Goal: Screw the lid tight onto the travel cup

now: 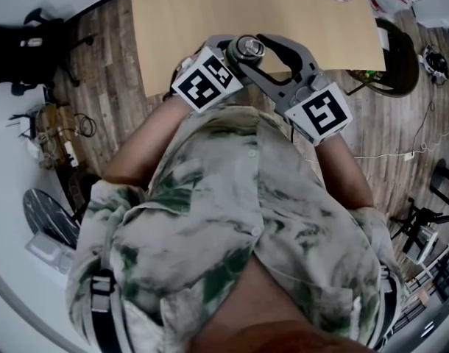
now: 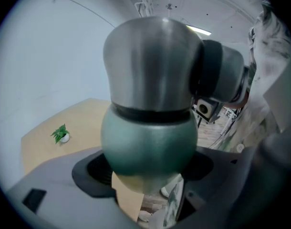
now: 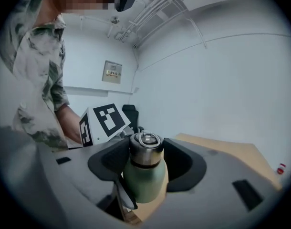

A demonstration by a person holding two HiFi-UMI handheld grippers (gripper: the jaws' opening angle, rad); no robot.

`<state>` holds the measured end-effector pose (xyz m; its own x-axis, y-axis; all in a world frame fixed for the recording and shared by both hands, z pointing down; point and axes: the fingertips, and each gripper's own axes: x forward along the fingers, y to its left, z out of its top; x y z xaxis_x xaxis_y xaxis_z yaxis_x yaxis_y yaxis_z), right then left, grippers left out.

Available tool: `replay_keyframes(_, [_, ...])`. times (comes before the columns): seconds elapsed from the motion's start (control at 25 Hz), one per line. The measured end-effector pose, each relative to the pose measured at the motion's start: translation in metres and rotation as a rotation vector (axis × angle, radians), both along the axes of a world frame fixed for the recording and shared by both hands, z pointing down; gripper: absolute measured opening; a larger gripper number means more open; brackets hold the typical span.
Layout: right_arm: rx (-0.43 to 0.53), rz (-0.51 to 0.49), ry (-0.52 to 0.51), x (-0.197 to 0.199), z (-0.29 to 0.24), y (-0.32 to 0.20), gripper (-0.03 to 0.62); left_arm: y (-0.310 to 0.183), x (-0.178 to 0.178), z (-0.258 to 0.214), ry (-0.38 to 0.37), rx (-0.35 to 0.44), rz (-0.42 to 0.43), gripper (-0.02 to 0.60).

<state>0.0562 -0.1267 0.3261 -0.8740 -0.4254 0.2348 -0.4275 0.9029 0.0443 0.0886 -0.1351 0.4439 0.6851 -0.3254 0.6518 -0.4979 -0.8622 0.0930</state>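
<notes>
Closest to my head camera is the person's shirt (image 1: 232, 219), soft cloth mottled green and white, and just past it both claws meet at the travel cup (image 2: 148, 137). I have the cup upright in the air, over the near edge of the table (image 1: 283, 13), about midway along it. My left claw (image 2: 148, 175) is clamped on the cup's rounded lower body, a matte sage-green shell that bulges like a bulb between the dark grey pads. My right claw (image 3: 145, 161) comes in from the other side, higher up. It stands fairly wide, and its pads sit against the lid (image 3: 145, 149), a brushed-steel dome with a dark band where it meets the green body. A small metal ring (image 3: 146, 139) lies flat on top of the lid. With the lid seated on the mouth, I cannot tell what the cup holds. The marker cube (image 1: 206, 79) of the left claw and the marker cube (image 1: 324, 112) of the right claw, both white with black squares, flank the cup on either side. The table is a smooth, pale wood slab. Farther out on it stands a small white pot (image 2: 61, 134) with a green leafy plant in it. Below the table's edges the floor (image 1: 99, 87) shows as grey-brown planks.
</notes>
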Motion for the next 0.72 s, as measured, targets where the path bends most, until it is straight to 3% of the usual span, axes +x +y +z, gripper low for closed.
replay_keyframes(0.12, [0.004, 0.074, -0.009, -0.001, 0.001, -0.002, 0.241, -0.001, -0.001, 0.002, -0.008, -0.005, -0.005, 0.383])
replay_keyframes(0.2, [-0.005, 0.068, -0.012, -0.003, 0.002, -0.002, 0.244, -0.001, -0.002, 0.003, -0.004, -0.011, 0.007, 0.385])
replay_keyframes(0.32, [-0.017, -0.013, -0.011, -0.006, 0.001, 0.002, 0.288, 0.002, -0.001, 0.0, 0.011, -0.007, 0.043, 0.383])
replay_keyframes(0.72, [-0.027, -0.296, 0.032, -0.005, -0.01, 0.015, 0.293, 0.02, -0.001, -0.005, 0.038, -0.009, 0.188, 0.383])
